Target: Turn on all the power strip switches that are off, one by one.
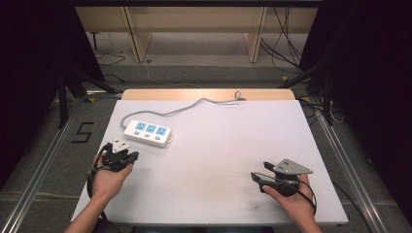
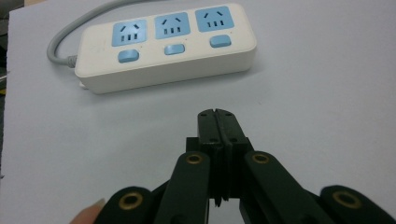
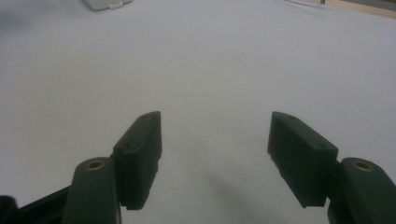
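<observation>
One power strip (image 1: 147, 132), three sockets; my left gripper (image 2: 217, 122) closed empty, my right gripper (image 3: 215, 140) spread apart.

My left gripper (image 2: 218, 116) sat low at the near left of the bench (image 1: 214, 145), its fingers (image 2: 208, 126) pressed together, held in my left hand (image 1: 108, 180). My right gripper (image 3: 215, 140), gripped in my right hand (image 1: 291, 199) at the near right, had its fingers (image 3: 140, 144) spread wide apart.
</observation>
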A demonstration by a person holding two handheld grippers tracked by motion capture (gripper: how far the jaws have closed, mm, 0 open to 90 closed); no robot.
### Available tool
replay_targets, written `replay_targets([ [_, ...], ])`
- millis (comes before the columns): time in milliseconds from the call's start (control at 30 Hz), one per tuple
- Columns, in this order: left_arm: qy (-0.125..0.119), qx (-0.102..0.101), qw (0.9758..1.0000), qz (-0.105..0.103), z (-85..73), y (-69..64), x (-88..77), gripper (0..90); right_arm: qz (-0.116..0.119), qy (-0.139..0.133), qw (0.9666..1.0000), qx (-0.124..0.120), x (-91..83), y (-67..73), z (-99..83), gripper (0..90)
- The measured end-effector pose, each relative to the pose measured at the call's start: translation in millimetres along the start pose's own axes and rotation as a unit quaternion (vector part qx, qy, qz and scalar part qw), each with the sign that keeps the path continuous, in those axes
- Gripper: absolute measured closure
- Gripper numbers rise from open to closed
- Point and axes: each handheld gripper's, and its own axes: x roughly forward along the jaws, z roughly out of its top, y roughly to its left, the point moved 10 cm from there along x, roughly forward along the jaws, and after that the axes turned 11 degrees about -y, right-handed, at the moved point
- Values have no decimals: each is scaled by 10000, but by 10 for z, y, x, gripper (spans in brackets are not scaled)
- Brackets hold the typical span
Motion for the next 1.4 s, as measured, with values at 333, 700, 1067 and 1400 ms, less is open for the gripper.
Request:
replay_targets([
  [333, 140, -64, 9998, 99, 48, 175, 39, 897, 11, 18, 10000, -33, 13, 16, -4, 362],
  [700, 224, -24, 9996, 174, 164, 293, 146, 897, -11, 31, 10000, 1, 15, 1, -12, 361],
  [1067, 305, -1, 9992, 275, 289, 456, 251, 898, -20, 10, 10000, 18, 16, 1, -6, 360],
  [1400, 368, 0, 9987, 348, 437, 589, 370, 898, -16, 21, 10000, 38, 18, 2, -11, 359],
])
